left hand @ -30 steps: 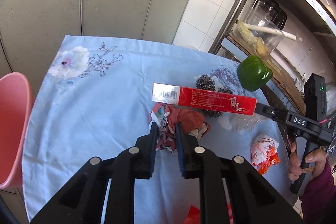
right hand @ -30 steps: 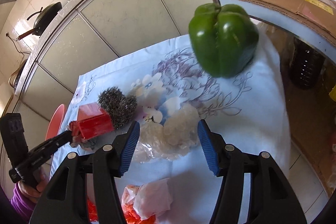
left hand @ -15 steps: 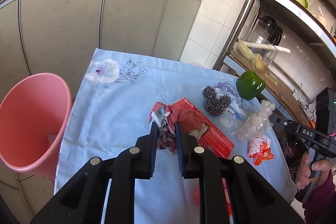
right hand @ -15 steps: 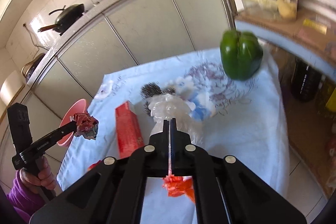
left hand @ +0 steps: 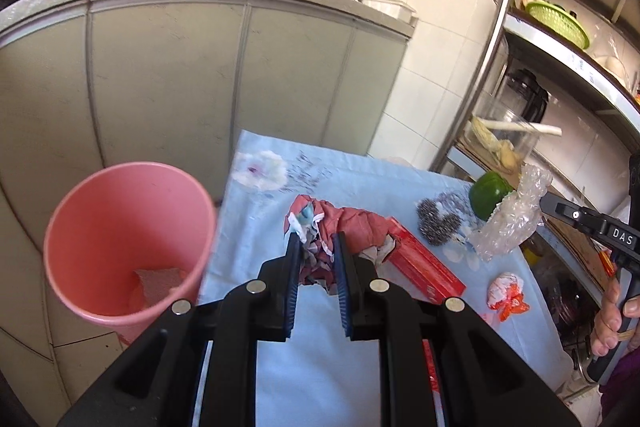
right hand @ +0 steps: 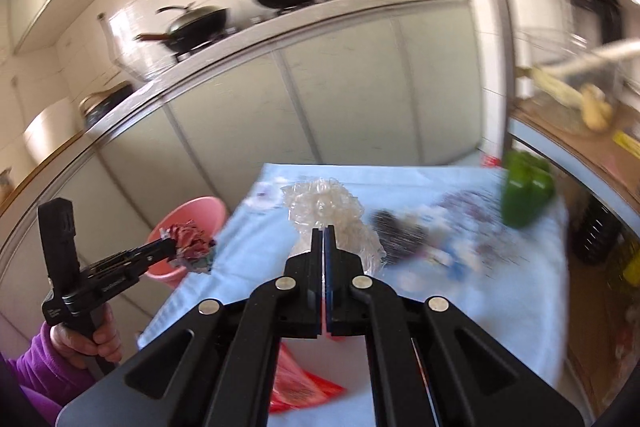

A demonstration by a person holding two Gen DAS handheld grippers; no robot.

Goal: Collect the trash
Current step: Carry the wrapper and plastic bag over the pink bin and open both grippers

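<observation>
left gripper (left hand: 316, 247) clamped on red wad (left hand: 340, 227) beside pink bin (left hand: 128, 243), right gripper (right hand: 323, 233) clamped on clear plastic (right hand: 324, 207) above blue cloth (left hand: 320, 367), red box (left hand: 424, 267), green pepper (left hand: 490, 195)

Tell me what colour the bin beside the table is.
Pink; the bin shows best in the left wrist view, standing open-topped just left of the table's edge.

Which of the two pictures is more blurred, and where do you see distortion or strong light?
Right wrist view: heavy motion blur smears the green pepper and steel scourer, while the right tongs stay sharp. Left wrist view: mostly sharp; the pink bin and red box are clear. Both views: fisheye bends the counter edge; bright daylight washes out the wall tiles.
</observation>
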